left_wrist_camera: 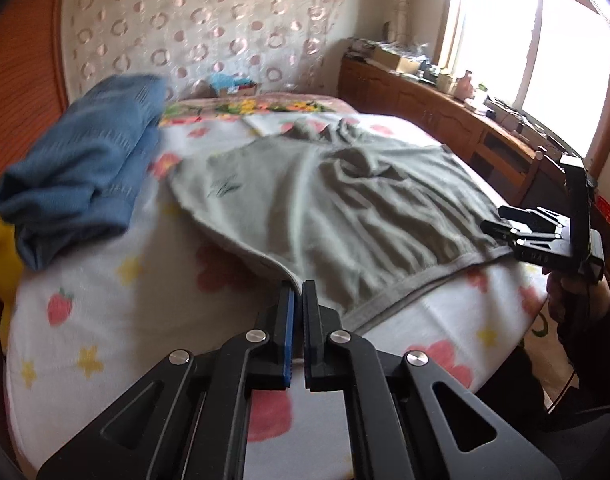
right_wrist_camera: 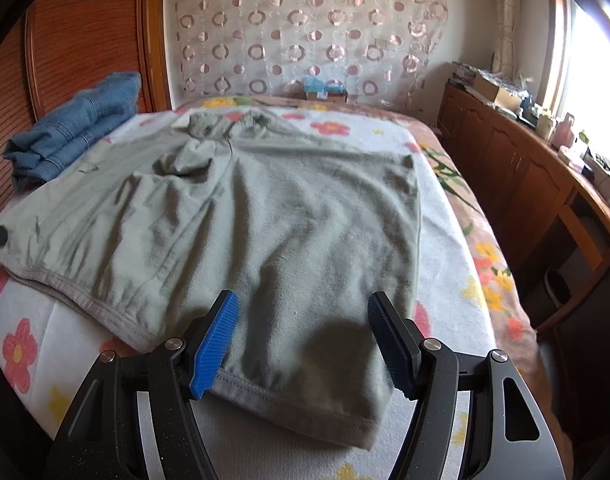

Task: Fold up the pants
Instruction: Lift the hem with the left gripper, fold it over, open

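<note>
Pinching the ribbed waistband corner of soft, wrinkled grey pants (left_wrist_camera: 345, 208) with left hand-held gripper (left_wrist_camera: 298, 300); right hand-held gripper (right_wrist_camera: 303, 312) spread wide over hem at six o'clock.

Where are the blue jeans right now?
The blue jeans lie bunched at the far left edge of the bed in both views, beside the wooden wall panel, just left of the spread grey pants.
</note>
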`<control>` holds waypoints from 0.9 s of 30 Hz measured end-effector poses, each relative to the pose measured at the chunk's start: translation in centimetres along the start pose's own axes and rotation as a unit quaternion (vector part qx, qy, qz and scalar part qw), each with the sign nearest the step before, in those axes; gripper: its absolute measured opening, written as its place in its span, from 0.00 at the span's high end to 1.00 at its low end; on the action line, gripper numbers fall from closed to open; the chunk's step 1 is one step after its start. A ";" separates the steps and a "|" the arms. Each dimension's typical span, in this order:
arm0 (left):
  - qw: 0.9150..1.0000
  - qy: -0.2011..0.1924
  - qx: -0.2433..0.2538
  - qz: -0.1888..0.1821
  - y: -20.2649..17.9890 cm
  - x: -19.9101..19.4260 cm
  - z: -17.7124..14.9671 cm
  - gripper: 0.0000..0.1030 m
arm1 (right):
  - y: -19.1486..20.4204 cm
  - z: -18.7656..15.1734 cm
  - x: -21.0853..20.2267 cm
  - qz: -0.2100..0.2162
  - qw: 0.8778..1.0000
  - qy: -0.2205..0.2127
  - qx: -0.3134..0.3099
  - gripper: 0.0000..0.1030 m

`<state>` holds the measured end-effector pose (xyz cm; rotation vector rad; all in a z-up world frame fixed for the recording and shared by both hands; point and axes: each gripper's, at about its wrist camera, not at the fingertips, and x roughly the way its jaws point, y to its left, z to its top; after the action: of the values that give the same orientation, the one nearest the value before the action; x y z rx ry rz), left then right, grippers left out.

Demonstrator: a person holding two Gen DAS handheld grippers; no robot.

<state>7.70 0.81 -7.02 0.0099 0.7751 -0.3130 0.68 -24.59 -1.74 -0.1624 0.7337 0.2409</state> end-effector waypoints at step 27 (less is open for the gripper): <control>0.986 -0.018 0.147 -0.083 -17.0 4.0 10.8 0.96 | -4.7 -3.3 -3.7 0.027 0.996 -0.055 0.057 0.33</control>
<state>13.02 -17.78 -0.23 0.2181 0.6896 -0.5820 -2.81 -30.42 -1.30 -0.0203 0.6408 0.2577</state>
